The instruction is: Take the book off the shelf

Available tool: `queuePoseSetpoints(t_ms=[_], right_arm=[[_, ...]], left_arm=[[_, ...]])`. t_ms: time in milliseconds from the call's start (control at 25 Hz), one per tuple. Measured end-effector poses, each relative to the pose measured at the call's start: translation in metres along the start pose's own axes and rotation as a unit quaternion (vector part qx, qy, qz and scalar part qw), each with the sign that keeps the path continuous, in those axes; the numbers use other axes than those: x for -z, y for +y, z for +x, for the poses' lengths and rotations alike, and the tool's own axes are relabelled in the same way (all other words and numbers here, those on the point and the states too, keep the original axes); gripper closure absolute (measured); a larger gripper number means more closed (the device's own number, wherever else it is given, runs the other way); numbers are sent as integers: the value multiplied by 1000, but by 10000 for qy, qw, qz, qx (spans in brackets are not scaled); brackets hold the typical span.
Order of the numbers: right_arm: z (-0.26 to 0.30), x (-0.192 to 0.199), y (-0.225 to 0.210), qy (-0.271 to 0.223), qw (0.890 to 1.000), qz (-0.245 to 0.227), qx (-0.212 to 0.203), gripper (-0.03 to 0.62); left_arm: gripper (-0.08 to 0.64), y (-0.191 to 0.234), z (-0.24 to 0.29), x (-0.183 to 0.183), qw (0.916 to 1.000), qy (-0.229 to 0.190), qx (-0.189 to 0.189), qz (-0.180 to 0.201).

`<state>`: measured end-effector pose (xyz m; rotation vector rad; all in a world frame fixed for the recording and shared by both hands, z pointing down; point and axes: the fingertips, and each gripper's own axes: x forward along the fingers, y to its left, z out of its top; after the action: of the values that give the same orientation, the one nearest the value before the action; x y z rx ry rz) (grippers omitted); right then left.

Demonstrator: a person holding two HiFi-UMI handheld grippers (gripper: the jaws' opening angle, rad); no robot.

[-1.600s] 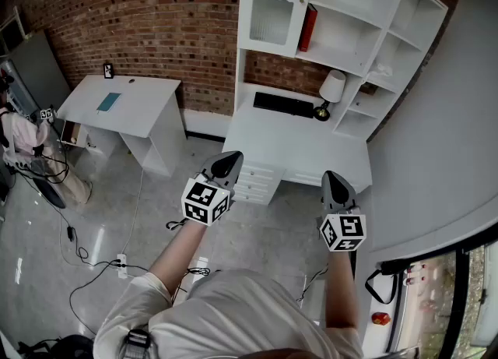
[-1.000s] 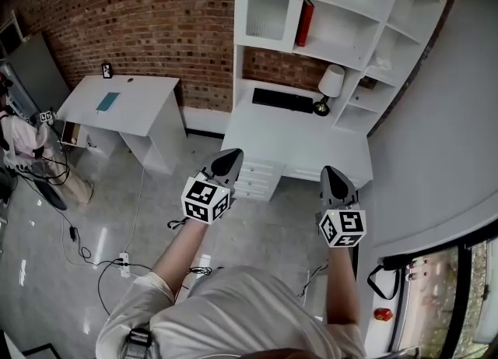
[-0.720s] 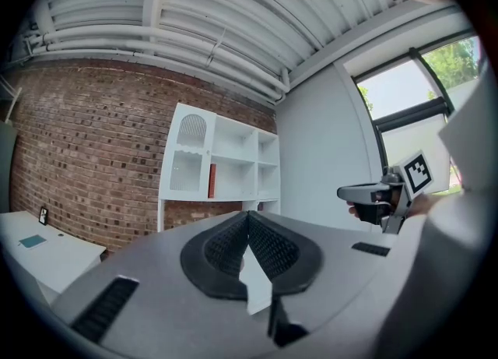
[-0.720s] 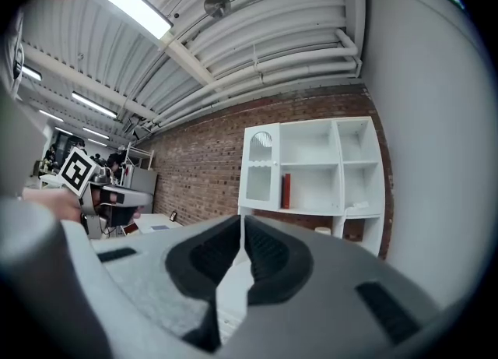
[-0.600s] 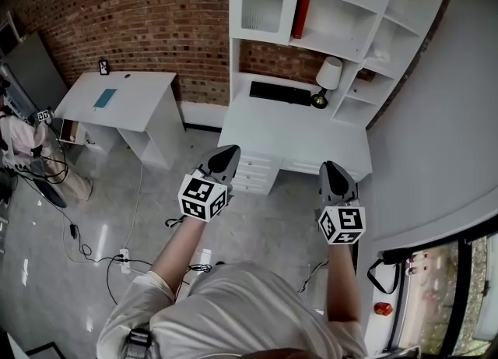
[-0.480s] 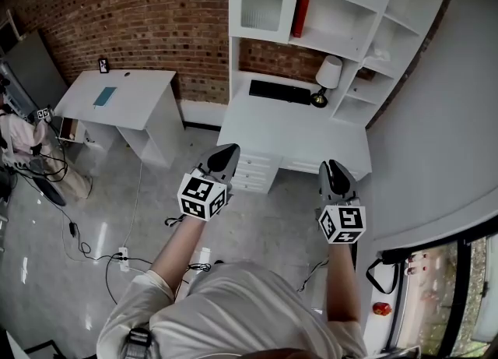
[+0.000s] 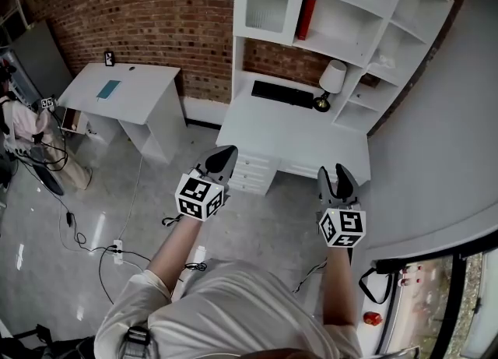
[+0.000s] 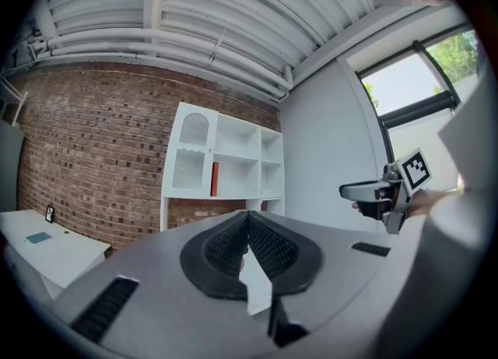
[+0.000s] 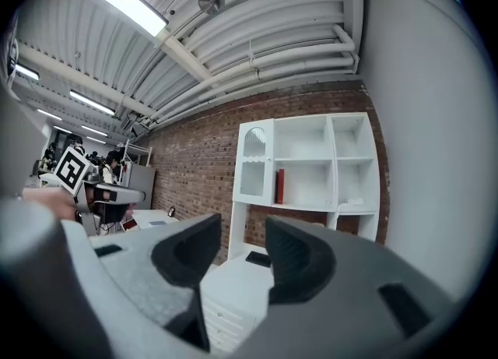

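Observation:
A red book (image 7: pixel 306 15) stands upright on a shelf of the white bookcase (image 7: pixel 366 50), beside the glass-door cabinet; it also shows as a red book (image 8: pixel 215 179) in the left gripper view and a red book (image 9: pixel 279 186) in the right gripper view. Both grippers are held level, well short of the desk. My left gripper (image 7: pixel 224 160) is shut with nothing in it. My right gripper (image 7: pixel 336 181) has just been opening and its jaws stand apart, empty.
A white desk (image 7: pixel 264 128) under the bookcase carries a black keyboard (image 7: pixel 283 94) and a white-shaded lamp (image 7: pixel 330 82). A second white table (image 7: pixel 140 89) stands at the left against the brick wall. Cables (image 7: pixel 93 248) lie on the floor. A person (image 7: pixel 27 131) stands far left.
The right gripper's jaws have parted from shut to open. The view has shifted slightly, the desk and bookcase drawing a little closer. The left gripper stays shut.

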<state>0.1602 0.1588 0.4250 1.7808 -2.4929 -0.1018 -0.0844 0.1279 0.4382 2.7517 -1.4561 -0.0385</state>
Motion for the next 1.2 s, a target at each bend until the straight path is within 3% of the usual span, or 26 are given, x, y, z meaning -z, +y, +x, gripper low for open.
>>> queuePoseSetpoints(t_ms=[560, 1200], right_arm=[[9, 20, -25, 110, 9996, 124, -211, 428], [118, 22, -45, 240, 9997, -7, 21, 428]], left_arm=[[566, -15, 21, 11, 9998, 152, -128, -26], [566, 59, 115, 19, 9998, 140, 78, -149]])
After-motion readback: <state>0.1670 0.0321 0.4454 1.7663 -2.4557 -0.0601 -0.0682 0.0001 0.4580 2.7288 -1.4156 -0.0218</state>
